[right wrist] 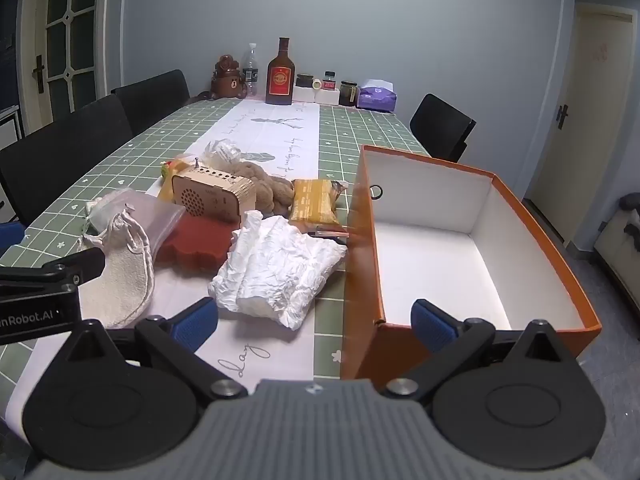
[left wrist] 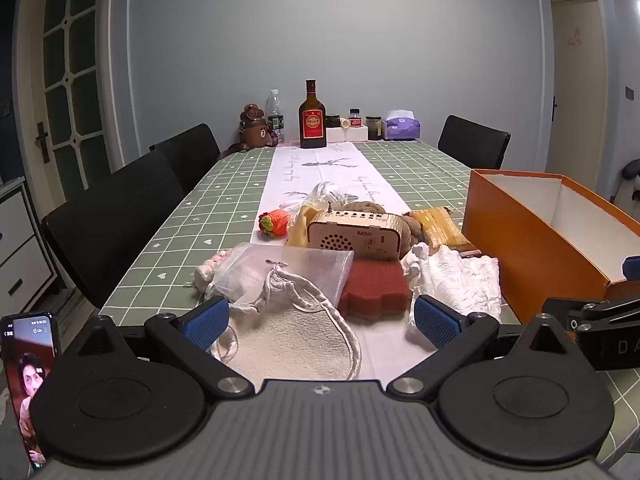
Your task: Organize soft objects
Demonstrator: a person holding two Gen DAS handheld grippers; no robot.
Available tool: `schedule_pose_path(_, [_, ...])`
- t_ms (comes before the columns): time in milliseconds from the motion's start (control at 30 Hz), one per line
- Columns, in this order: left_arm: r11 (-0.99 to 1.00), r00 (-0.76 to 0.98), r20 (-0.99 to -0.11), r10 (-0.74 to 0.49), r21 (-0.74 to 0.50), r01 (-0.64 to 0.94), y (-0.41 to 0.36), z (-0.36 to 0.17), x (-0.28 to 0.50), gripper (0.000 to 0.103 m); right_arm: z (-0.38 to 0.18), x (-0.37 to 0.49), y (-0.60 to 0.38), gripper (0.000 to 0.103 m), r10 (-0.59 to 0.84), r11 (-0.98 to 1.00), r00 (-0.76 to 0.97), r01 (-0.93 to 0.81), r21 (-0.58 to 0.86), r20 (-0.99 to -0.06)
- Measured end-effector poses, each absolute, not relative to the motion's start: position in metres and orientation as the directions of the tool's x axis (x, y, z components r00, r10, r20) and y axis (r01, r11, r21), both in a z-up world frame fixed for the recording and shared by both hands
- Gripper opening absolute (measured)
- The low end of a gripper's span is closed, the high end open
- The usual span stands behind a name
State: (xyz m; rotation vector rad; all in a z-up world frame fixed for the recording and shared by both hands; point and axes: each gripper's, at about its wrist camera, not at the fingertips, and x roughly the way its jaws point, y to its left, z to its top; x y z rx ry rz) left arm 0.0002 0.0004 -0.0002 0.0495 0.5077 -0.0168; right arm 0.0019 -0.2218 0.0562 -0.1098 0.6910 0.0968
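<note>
Where the pile crowds together, much stays hard to read: the wooden radio (left wrist: 354,232) covers most of the brown yarn (right wrist: 266,188) behind it, a clear bag (left wrist: 326,194) farther back is only a glint, and a pale knitted thing (left wrist: 210,268) peeks out from under the mesh pouch (left wrist: 280,276). At the left edge of the left view a phone (left wrist: 30,380) is cut off by the frame.

The left gripper (left wrist: 322,322) has its blue fingers spread wide and empty; the cream mitt (left wrist: 288,336) lies flat on the runner between them, its cord looping toward the left finger, not pinched. The red sponge (left wrist: 374,284) sits just beyond the tips, touching the pouch.

The right gripper (right wrist: 314,322) is likewise spread wide with nothing held. Its left finger stands just beside the near edge of the crumpled white cloth (right wrist: 276,268); its right finger hangs over the near wall of the orange box (right wrist: 360,264), whose white inside holds nothing.

The mitt is coarse towelling with a rounded end; the sponge is porous with scalloped edges; the cloth is wrinkled and folded. A crocheted strawberry (left wrist: 276,222) and a yellow packet (right wrist: 314,202) lie on the green checked tablecloth (left wrist: 192,216).
</note>
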Motion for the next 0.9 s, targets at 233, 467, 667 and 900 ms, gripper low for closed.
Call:
schedule_pose_path(233, [0.998, 0.873, -0.488, -0.004, 0.049, 0.032, 0.0013, -0.0016, -0.0008, 0.103, 0.0554, 0.0023, -0.2222, 0.1, 0.045, 0.99, 0.766, -0.118, -0.071, -0.641])
schedule_pose_path(467, [0.998, 0.871, -0.492, -0.001, 0.049, 0.029, -0.0006, -0.001, -0.001, 0.103, 0.0517, 0.0013, -0.2254, 0.1, 0.043, 0.991, 0.764, -0.114, -0.068, -0.644])
schedule_pose_path(667, [0.998, 0.87, -0.493, -0.001, 0.051, 0.029, -0.001, -0.0039, -0.0003, 0.103, 0.0525, 0.004, -0.2221, 0.1, 0.04, 0.99, 0.76, -0.116, -0.075, -0.648])
schedule_pose_path(900, [0.998, 0.869, -0.495, -0.001, 0.055, 0.032, -0.0055, -0.0096, 0.0038, 0.103, 0.0511, 0.0035, -0.2219, 0.1, 0.035, 0.99, 0.761, -0.114, -0.08, -0.648])
